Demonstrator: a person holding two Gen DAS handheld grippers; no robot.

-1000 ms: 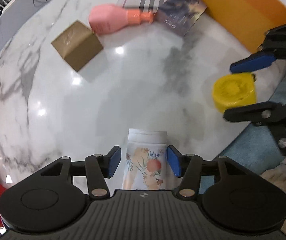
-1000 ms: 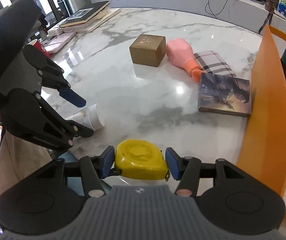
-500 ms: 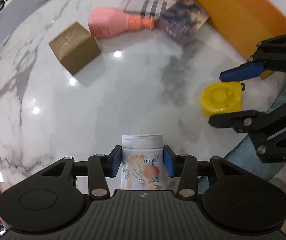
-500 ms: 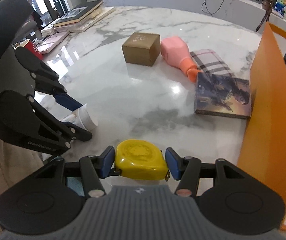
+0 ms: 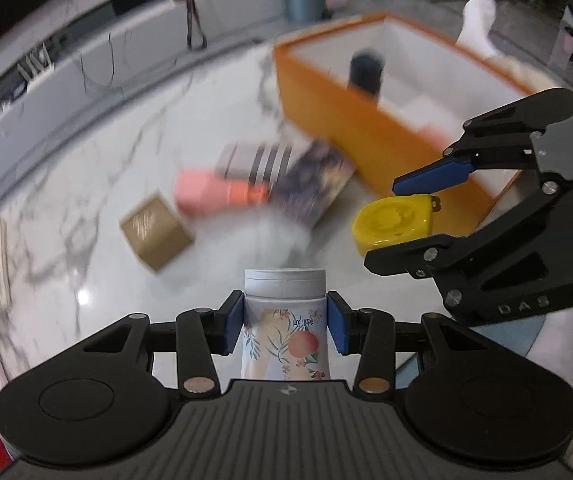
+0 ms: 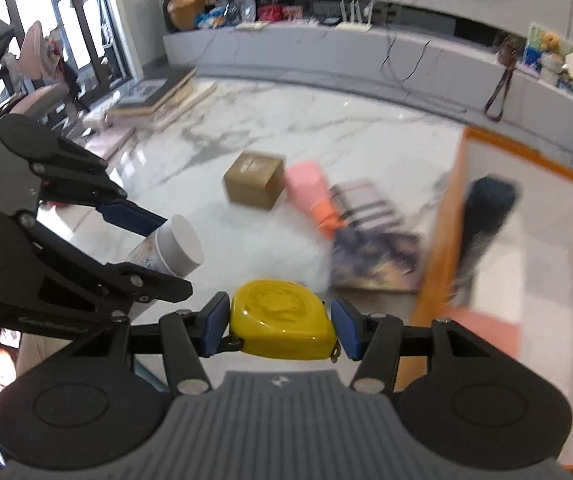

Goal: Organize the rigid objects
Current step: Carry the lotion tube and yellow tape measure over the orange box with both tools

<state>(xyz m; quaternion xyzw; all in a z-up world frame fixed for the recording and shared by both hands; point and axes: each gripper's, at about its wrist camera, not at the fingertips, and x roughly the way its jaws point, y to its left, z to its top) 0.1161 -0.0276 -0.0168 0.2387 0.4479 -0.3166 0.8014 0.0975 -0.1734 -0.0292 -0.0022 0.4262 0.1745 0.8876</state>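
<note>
My left gripper (image 5: 285, 328) is shut on a white jar with a floral peach label (image 5: 285, 320), held above the marble table (image 5: 86, 240). My right gripper (image 6: 281, 328) is shut on a yellow tape measure (image 6: 282, 324), also lifted off the table. In the left wrist view the right gripper (image 5: 402, 220) holds the tape measure (image 5: 392, 222) in front of the orange box (image 5: 366, 136). In the right wrist view the left gripper (image 6: 154, 248) carries the jar (image 6: 174, 246) at the left.
On the table lie a brown box (image 6: 254, 184), a pink bottle (image 6: 310, 192), a striped pouch (image 6: 366, 204) and a dark book (image 6: 378, 260). The orange box (image 6: 442, 232) stands at the right with a dark bottle (image 6: 486, 208) inside. Books (image 6: 154, 96) are stacked far left.
The left gripper closed on the jar, then both grippers rose with their objects and tilted up, so the orange box's inside and the room came into view.
</note>
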